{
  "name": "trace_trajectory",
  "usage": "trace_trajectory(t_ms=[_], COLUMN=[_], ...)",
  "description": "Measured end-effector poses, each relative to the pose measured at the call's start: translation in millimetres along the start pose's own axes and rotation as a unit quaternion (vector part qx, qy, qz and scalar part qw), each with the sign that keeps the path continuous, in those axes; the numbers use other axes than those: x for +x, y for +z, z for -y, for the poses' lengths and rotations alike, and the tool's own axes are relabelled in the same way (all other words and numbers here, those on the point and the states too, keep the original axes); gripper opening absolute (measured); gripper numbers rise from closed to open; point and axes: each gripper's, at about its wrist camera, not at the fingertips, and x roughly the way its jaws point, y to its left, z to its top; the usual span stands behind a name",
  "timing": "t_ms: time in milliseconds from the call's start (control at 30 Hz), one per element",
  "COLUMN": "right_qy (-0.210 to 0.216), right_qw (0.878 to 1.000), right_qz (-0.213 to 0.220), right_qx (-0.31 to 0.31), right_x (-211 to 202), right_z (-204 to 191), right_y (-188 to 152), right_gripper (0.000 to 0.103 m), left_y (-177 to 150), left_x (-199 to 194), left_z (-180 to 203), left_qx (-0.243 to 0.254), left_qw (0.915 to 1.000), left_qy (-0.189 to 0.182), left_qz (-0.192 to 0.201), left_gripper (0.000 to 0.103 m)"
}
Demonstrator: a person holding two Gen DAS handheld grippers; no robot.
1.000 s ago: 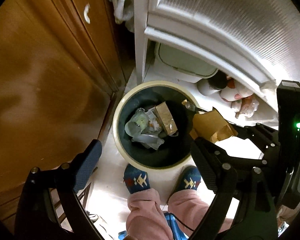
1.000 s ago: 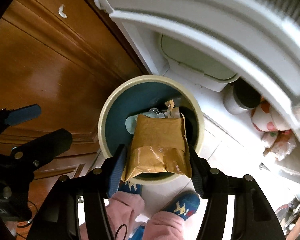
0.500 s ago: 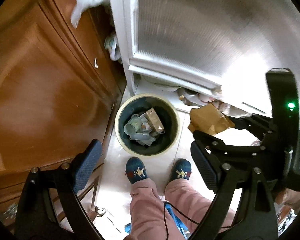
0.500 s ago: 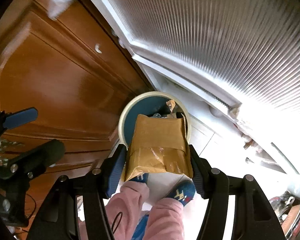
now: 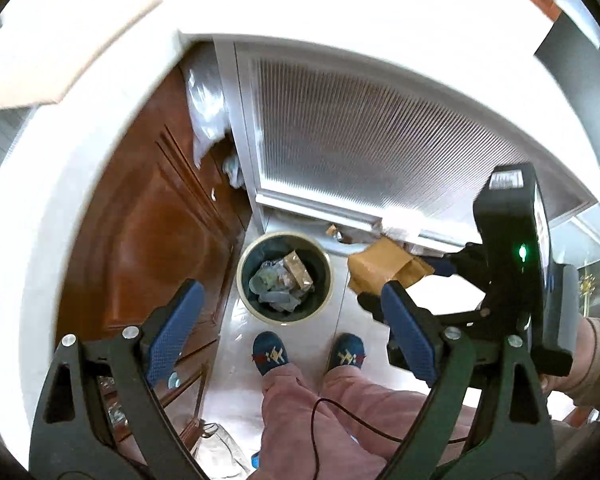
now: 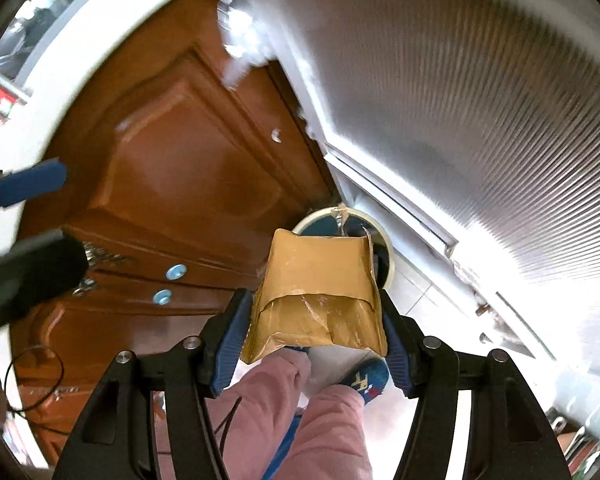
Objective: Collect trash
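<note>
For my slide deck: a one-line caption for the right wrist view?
Right gripper holds a brown packet above the bin.

Hard daylight is blowing out the white countertop edge (image 5: 100,40) at the top of the left view and the floor strip right of the ribbed frosted-glass white door (image 6: 480,100) in the right view. Motion blur is smearing that door and the glossy brown wooden cabinet (image 6: 188,168), which is reflecting soft glare. Fisheye distortion is bending every straight line, with black vignetting ringing both frames.
</note>
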Motion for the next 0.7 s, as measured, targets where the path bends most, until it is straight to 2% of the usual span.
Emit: trace_trajectory(t_ms=[167, 367, 500, 700], right_qy=[0.022, 0.019, 0.009, -0.018], right_qw=[0.998, 0.993, 0.99, 0.982], right_qz=[0.028, 0.083, 0.117, 0.178], right_qx=[-0.046, -0.086, -0.08, -0.057], right_x=[-63.6, -150.0, -193.9, -261.6], right_z=[-24.6, -40.6, -40.7, -42.2], right_y=[5.0, 17.6, 32.7, 65.9], right_gripper=[0.063, 0.063, 0.064, 0.064], left_y=[17.9, 52.1, 81.1, 129.4], left_x=[-62.1, -124.5, -162.2, -196.6], left_z=[4.9, 13.0, 16.4, 11.1], left_qx=[0.003, 0.023, 0.046, 0.066], left_qw=[0.9995, 0.9968, 0.9932, 0.9872], left_qy=[0.007, 0.008, 0.007, -0.003], left_qz=[0.031, 0.076, 0.107, 0.145], left_gripper=[0.088, 0.088, 0.088, 0.088])
